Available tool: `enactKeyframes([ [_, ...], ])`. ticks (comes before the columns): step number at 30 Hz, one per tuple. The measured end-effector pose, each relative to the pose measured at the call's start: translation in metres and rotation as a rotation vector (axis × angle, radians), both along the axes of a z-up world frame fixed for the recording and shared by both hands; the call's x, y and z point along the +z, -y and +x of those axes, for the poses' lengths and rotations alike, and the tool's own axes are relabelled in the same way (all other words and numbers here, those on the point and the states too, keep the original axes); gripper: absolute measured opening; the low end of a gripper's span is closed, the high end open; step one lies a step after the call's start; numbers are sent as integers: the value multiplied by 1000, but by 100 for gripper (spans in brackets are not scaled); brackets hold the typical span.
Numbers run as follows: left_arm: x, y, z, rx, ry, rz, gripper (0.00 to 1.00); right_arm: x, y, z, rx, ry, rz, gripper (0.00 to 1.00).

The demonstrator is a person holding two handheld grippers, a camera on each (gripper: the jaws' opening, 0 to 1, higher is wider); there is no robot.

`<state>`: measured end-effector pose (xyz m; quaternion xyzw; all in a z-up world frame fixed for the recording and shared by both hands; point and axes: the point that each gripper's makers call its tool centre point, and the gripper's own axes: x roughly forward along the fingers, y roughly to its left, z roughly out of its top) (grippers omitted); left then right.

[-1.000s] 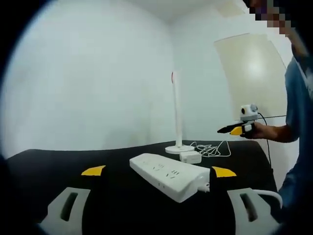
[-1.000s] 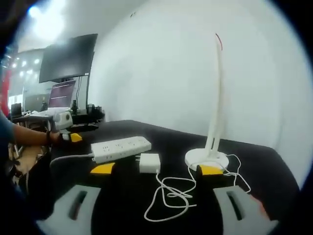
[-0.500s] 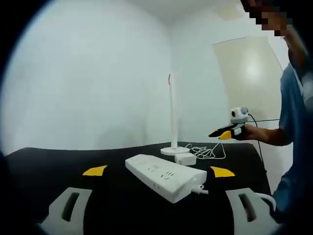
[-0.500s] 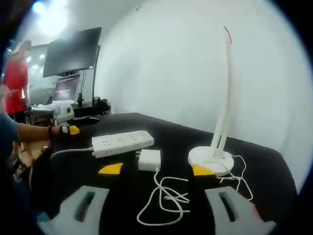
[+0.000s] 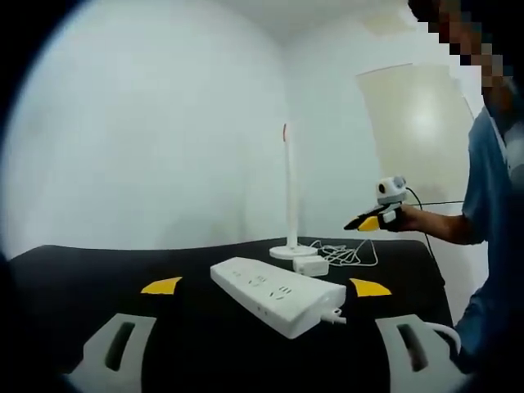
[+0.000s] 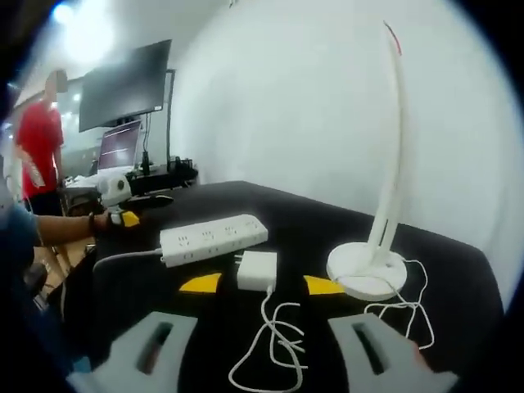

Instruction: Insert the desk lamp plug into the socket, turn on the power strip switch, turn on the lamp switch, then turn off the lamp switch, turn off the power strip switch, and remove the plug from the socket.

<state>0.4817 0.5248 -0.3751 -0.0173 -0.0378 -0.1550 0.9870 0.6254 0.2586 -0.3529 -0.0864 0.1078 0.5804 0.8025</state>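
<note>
Lying unplugged beside the power strip [image 6: 214, 238] on the black tabletop [image 6: 311, 233], the lamp plug [image 6: 257, 270] sits untouched, both grippers' jaws apart and empty.

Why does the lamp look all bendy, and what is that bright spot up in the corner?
Right gripper view: the fisheye lens curves the desk lamp, and a ceiling light glares top left. Left gripper view: the lamp stands near mid-picture and looks straight; everything is slightly soft.

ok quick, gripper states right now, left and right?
Left gripper: jaws open, holding nothing, above the power strip.
Right gripper: jaws open, holding nothing, above the plug.
</note>
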Motion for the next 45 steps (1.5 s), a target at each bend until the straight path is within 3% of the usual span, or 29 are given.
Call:
enactKeyframes([
  [10,-2,1,0,0,-11,7,75,8,-8,5,44,-81,35,37],
  [29,-5,-5,1,5,-17,10,74,6,-28,7,98,-144,24,36],
  [45,-6,-4,1,5,-23,10,74,5,-38,3,115,-140,16,36],
])
